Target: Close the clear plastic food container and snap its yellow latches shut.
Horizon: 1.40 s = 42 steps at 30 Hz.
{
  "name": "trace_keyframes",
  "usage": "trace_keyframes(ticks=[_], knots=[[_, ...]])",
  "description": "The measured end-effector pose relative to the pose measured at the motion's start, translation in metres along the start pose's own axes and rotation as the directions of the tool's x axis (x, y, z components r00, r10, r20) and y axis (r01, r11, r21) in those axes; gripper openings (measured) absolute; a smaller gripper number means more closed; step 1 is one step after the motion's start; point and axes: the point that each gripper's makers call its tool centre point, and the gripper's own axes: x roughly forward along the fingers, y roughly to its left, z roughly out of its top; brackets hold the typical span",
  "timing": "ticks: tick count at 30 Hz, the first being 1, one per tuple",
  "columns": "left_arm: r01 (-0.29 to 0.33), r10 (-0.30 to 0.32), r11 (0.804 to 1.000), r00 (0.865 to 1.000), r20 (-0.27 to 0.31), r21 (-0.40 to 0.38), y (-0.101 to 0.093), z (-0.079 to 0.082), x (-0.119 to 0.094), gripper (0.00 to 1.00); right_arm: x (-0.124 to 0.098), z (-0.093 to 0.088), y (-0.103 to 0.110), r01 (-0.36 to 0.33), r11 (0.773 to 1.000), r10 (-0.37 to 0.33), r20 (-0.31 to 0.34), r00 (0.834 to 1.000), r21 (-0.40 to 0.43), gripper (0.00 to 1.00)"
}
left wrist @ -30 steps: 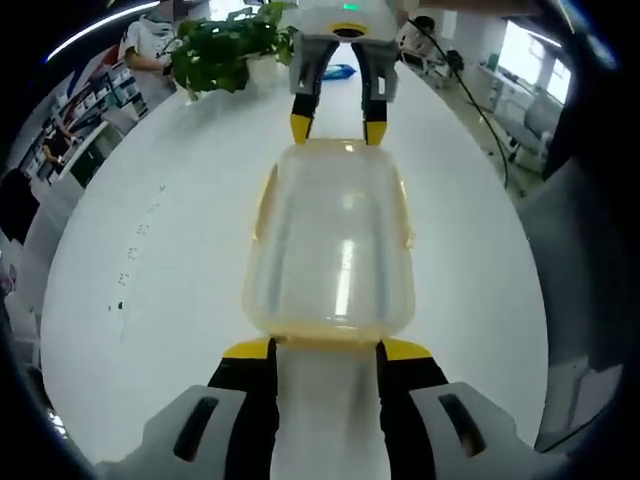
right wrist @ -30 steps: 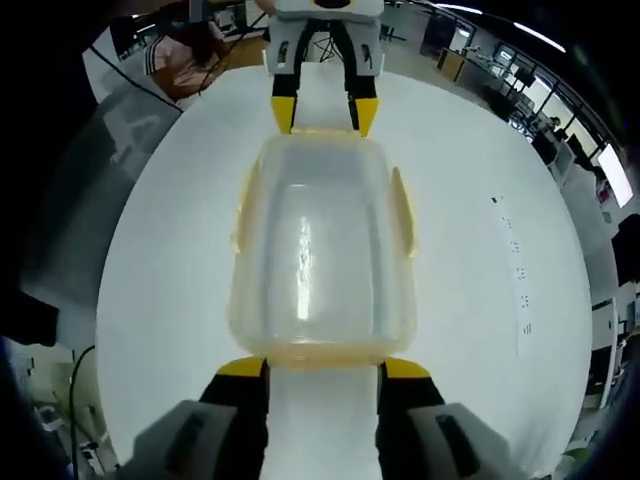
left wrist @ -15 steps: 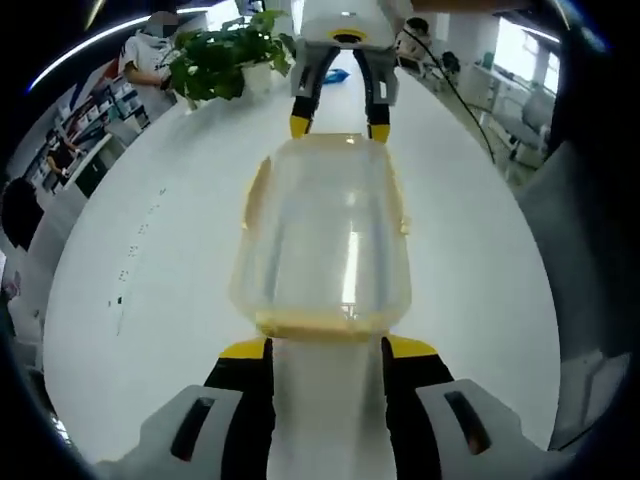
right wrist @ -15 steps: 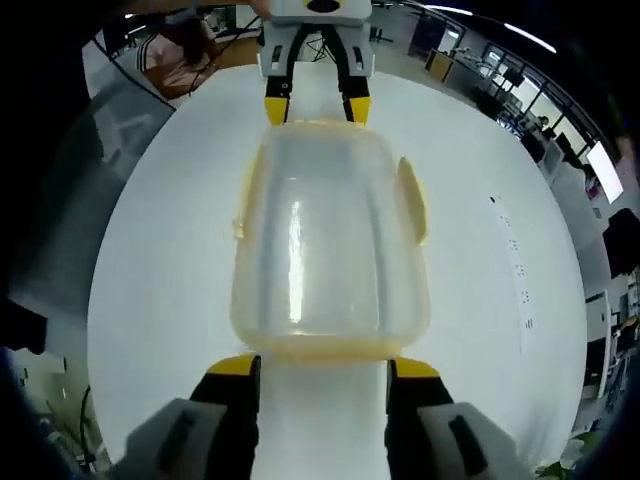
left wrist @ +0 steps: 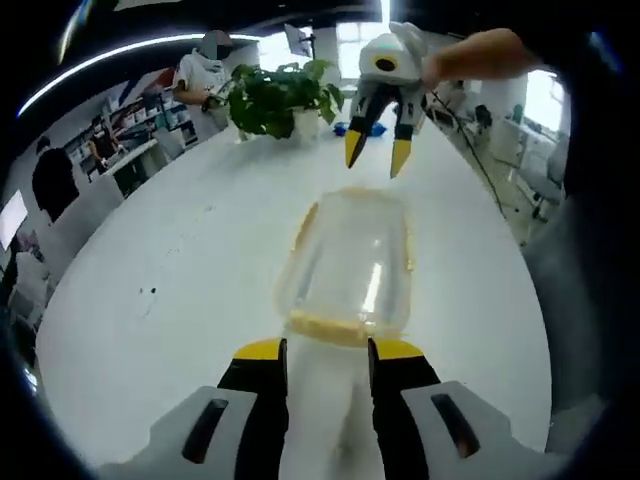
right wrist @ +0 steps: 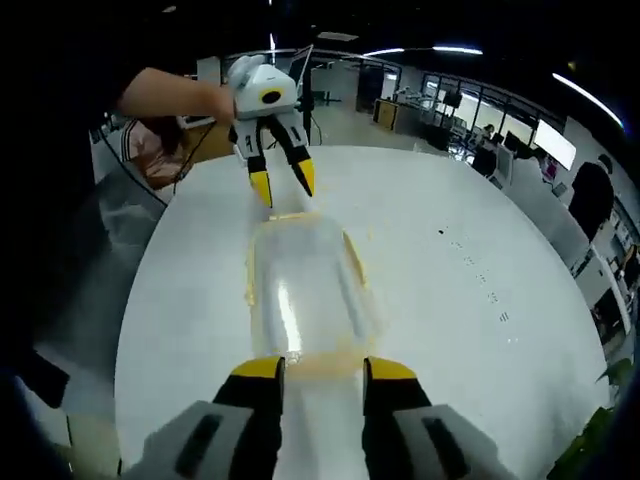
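1. On my left, the left gripper [left wrist: 325,350] sits low at the near short end of the clear container [left wrist: 352,262]. Its jaws stand apart with bare table between the yellow tips, holding nothing.
2. The container lies flat on the white table [left wrist: 170,290], lengthwise between my two tools, lid down on the body. I judge the closing done and the latching unfinished.
3. The near-end yellow latch [left wrist: 330,328] is a band just beyond my left tips. Whether it is snapped home I cannot tell.
4. The side latch [right wrist: 352,262] in the right gripper view looks flared off the wall. I read that one as unlatched.
5. On my right, the right gripper [right wrist: 316,371] sits at the opposite short end, tips at or just short of the rim. Its jaws are parted and empty too.
6. In the left gripper view that same tool hangs above the far end, clear of the lid, jaws spread.
7. Risk one: nothing pins the box, so a one-sided push could slide it across the slick top.
8. Risk two: a tip pressing off-centre may skate off the flap, or the lid could lift at that corner.
9. A potted plant [left wrist: 275,95] stands far back, well clear.
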Motion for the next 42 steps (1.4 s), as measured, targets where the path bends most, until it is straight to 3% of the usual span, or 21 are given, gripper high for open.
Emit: trace_keyframes(ticks=[4,9,12,13,18,21,23,24,25,27,31,38,42], knots=[[0.016,-0.016,1.000,1.000,0.025,0.017,-0.006,0.014,0.010,0.30,0.010,0.003,0.002,-0.007,0.999,0.006,-0.019,1.000,-0.046,0.25],[0.040,-0.039,0.998,0.999,-0.017,0.050,-0.009,0.008,0.019,0.30,0.017,0.010,0.002,-0.030,0.998,0.029,-0.020,0.999,-0.056,0.24],[0.044,-0.042,0.997,0.999,-0.017,0.063,-0.011,0.013,0.021,0.27,0.023,0.015,0.001,-0.040,0.997,0.039,-0.020,0.999,-0.063,0.24],[0.042,-0.037,0.992,0.998,-0.049,0.121,-0.012,0.014,0.025,0.28,0.027,0.017,0.001,-0.047,0.997,0.046,-0.020,0.999,-0.065,0.24],[0.072,-0.068,0.987,0.997,-0.033,0.142,-0.022,0.035,0.053,0.29,0.057,0.041,0.007,-0.087,0.988,0.084,-0.036,0.996,-0.126,0.24],[0.089,-0.084,0.984,0.996,-0.035,0.156,-0.025,0.043,0.066,0.29,0.066,0.053,0.013,-0.104,0.985,0.102,-0.016,0.995,-0.135,0.25],[0.118,-0.118,0.982,0.993,-0.005,0.144,-0.030,0.053,0.072,0.29,0.069,0.059,0.016,-0.110,0.983,0.110,-0.007,0.994,-0.146,0.25],[0.117,-0.118,0.982,0.993,-0.006,0.150,-0.031,0.055,0.073,0.29,0.071,0.060,0.016,-0.113,0.982,0.113,-0.008,0.994,-0.149,0.25],[0.116,-0.106,0.973,0.992,-0.063,0.201,-0.029,0.046,0.075,0.28,0.071,0.058,0.015,-0.113,0.980,0.111,-0.024,0.994,-0.163,0.24],[0.134,-0.128,0.975,0.991,-0.041,0.179,-0.031,0.048,0.077,0.25,0.070,0.055,0.012,-0.117,0.980,0.113,-0.030,0.993,-0.159,0.24],[0.149,-0.147,0.976,0.989,-0.022,0.161,-0.033,0.050,0.075,0.31,0.069,0.054,0.006,-0.111,0.984,0.109,-0.023,0.994,-0.138,0.29],[0.118,-0.114,0.964,0.993,-0.029,0.240,-0.039,0.053,0.074,0.28,0.072,0.064,0.001,-0.123,0.983,0.122,-0.017,0.992,-0.136,0.35],[0.126,-0.123,0.964,0.992,-0.028,0.236,-0.049,0.054,0.078,0.36,0.080,0.056,0.002,-0.168,0.974,0.156,-0.085,0.984,-0.153,0.39]])
